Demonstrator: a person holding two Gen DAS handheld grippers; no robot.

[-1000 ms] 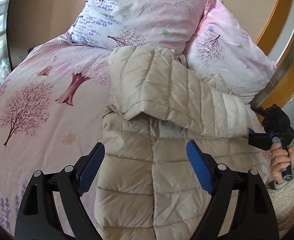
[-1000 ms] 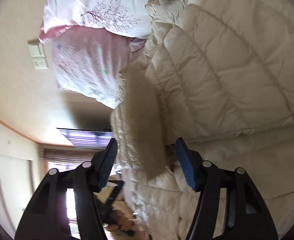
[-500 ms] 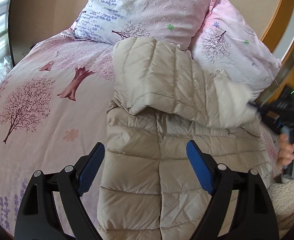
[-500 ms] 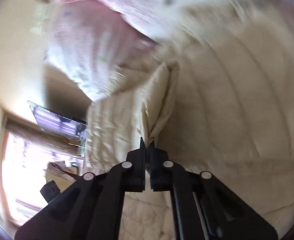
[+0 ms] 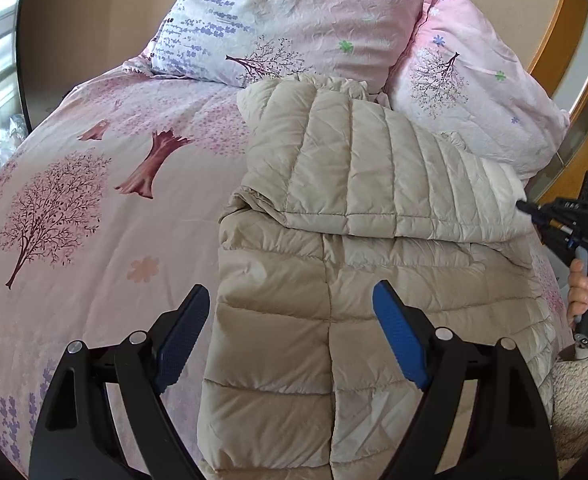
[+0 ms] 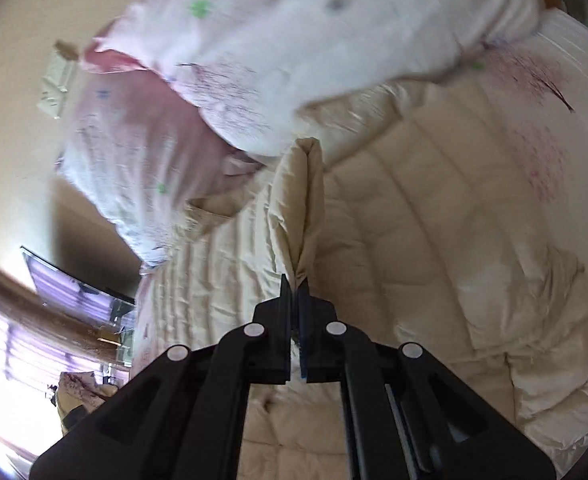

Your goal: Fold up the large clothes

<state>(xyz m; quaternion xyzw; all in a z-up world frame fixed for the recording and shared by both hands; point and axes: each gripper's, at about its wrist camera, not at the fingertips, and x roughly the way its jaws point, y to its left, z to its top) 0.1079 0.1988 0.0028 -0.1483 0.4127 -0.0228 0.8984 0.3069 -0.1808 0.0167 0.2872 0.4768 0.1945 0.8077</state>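
Note:
A beige quilted puffer jacket [image 5: 334,280] lies on the bed, one sleeve [image 5: 374,176] folded across its chest. My left gripper [image 5: 289,336] is open and empty, hovering over the jacket's lower body. My right gripper [image 6: 295,284] is shut on the sleeve's cuff end [image 6: 302,208], pinching the fabric between its tips. In the left wrist view the right gripper [image 5: 526,206] shows at the jacket's right edge, held by a hand. The right wrist view is blurred.
The bed has a pink tree-print cover [image 5: 73,220]. Two pillows [image 5: 302,20] [image 5: 466,92] lean at the head, touching the jacket's top. A wooden frame [image 5: 554,40] stands at the right. A wall socket [image 6: 53,88] and a screen [image 6: 73,292] show in the right wrist view.
My right gripper went from open to shut on the sleeve's cuff end and has pulled it rightwards. The left gripper has stayed open over the jacket.

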